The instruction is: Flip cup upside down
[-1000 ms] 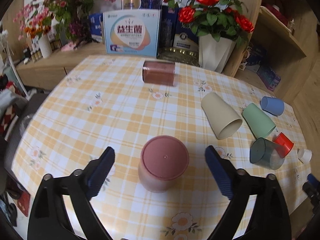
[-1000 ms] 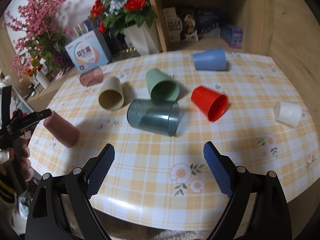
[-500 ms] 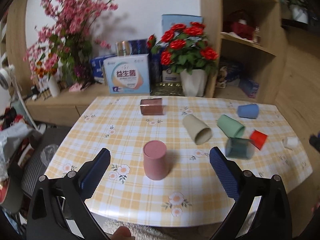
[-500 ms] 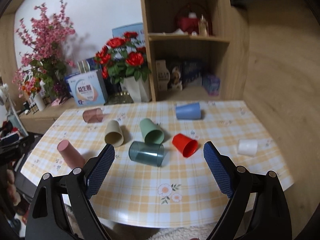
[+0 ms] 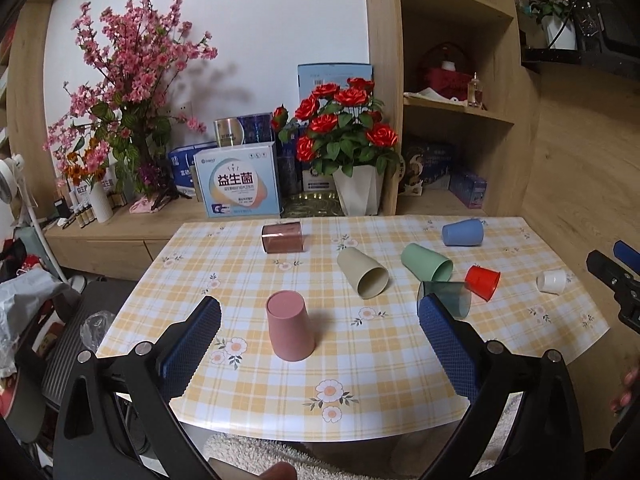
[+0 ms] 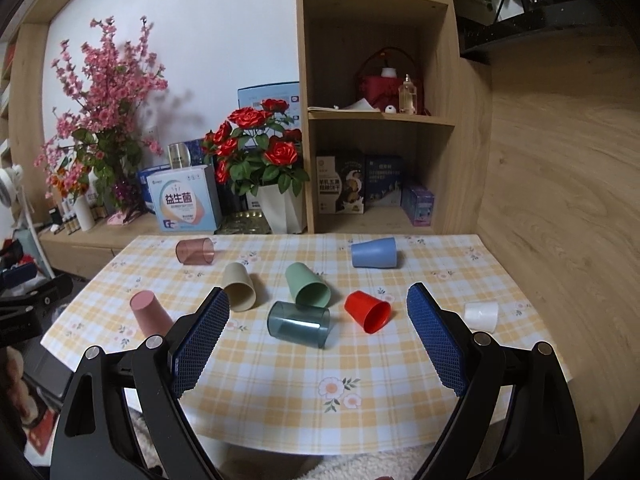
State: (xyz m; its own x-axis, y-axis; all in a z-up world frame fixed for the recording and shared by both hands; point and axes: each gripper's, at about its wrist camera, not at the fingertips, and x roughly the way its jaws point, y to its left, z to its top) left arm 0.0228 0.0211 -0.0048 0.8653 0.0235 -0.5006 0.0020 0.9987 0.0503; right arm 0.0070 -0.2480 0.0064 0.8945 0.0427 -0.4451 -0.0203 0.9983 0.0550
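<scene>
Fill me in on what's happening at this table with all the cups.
A person holds a two-finger claw in each hand above a yellow plaid tablecloth. Both the left claw and the right claw are open and hold nothing. One pink plastic cup stands upside down near the left claw. The other cups lie on their sides, among them a beige cup, a green cup and a red cup.

Red roses [image 5: 344, 128] in a white vase [image 5: 358, 190] stand beside a probiotic box [image 5: 238, 186].
</scene>
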